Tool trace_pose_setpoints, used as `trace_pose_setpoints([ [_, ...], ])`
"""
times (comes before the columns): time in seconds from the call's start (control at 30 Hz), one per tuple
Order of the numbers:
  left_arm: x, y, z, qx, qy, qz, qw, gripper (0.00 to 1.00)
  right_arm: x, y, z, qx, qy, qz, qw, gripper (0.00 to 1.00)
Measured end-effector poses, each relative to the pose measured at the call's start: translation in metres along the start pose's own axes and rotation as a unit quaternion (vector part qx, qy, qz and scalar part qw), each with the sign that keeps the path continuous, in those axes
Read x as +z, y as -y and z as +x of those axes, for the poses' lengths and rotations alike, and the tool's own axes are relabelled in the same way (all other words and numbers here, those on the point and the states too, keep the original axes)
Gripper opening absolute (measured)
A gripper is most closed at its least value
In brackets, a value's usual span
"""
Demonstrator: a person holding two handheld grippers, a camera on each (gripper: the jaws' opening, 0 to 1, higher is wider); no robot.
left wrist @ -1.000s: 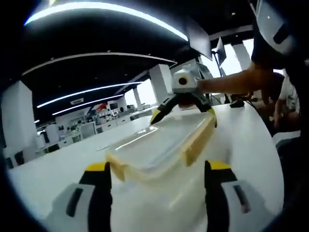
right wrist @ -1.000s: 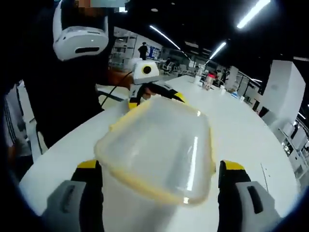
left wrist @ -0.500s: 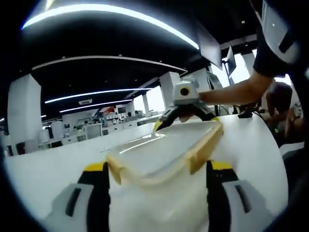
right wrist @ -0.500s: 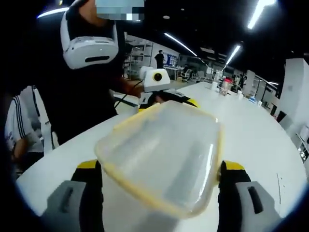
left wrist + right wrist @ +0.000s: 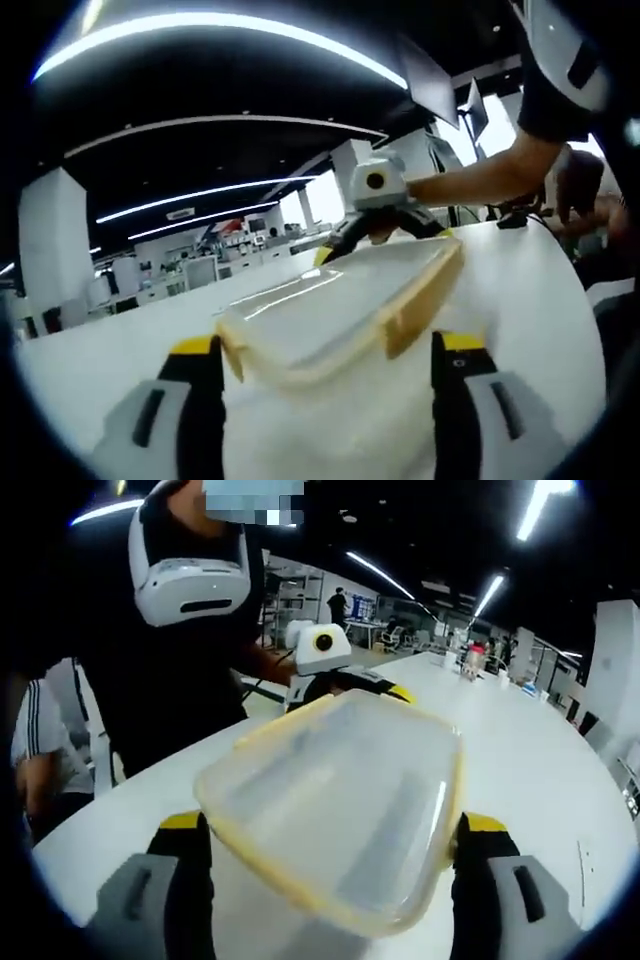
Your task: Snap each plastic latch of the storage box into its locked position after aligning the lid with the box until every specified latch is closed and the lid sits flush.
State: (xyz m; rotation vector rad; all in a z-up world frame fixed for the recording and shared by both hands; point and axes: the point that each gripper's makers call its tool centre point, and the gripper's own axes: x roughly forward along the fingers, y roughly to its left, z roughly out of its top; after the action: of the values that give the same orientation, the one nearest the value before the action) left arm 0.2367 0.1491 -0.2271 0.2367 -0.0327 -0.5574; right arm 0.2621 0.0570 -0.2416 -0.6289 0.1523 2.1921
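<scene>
Both claws (image 5: pixel 325 350) (image 5: pixel 330 830) grip the storage box (image 5: pixel 335 800) centre frame above the worktop (image 5: pixel 530 750); left view shows a yellow latch (image 5: pixel 425 300).

We see the storage box (image 5: pixel 330 900) as translucent plastic, smooth w/ a milky look. Its lid (image 5: pixel 335 800) is clear plastic, glossy, catching streaks of ceiling light, w/ a matt yellowish rim; the latch (image 5: pixel 425 300) looks like the same opaque cream-yellow plastic. The table (image 5: pixel 540 770) is smooth, white, semi-gloss. Left gripper (image 5: pixel 325 400) and right gripper (image 5: pixel 330 880) jaws: matt black plastic w/ yellow tips, grey bodies. The person's headset (image 5: pixel 190 575) is glossy white plastic.
</scene>
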Motion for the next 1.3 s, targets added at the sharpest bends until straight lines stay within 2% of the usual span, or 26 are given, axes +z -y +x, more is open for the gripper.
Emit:
trace_pose_setpoints([
  [0.5,-0.0008,0.0023,-0.0034,0.018,-0.001,-0.004,0.9998,0.81,-0.0002,0.0010,0.0040,-0.003,-0.022,0.001,0.9998,1.00],
  [0.63,-0.0046,0.0015,-0.0065,0.028,-0.003,-0.028,0.9992,0.78,-0.0003,0.0009,0.0047,-0.003,-0.027,0.001,0.9996,1.00],
  [0.7,-0.0070,0.0003,-0.0079,0.028,-0.009,-0.045,0.9985,0.75,-0.0004,0.0010,0.0048,-0.003,-0.028,0.001,0.9996,1.00],
  [1.0,-0.0054,0.0007,-0.0084,0.029,-0.008,-0.034,0.9990,0.75,-0.0001,0.0005,0.0054,-0.004,-0.026,0.001,0.9996,1.00],
  [1.3,-0.0051,0.0001,-0.0078,0.022,-0.007,-0.046,0.9987,0.70,0.0006,0.0007,0.0068,0.002,-0.022,0.000,0.9998,1.00],
])
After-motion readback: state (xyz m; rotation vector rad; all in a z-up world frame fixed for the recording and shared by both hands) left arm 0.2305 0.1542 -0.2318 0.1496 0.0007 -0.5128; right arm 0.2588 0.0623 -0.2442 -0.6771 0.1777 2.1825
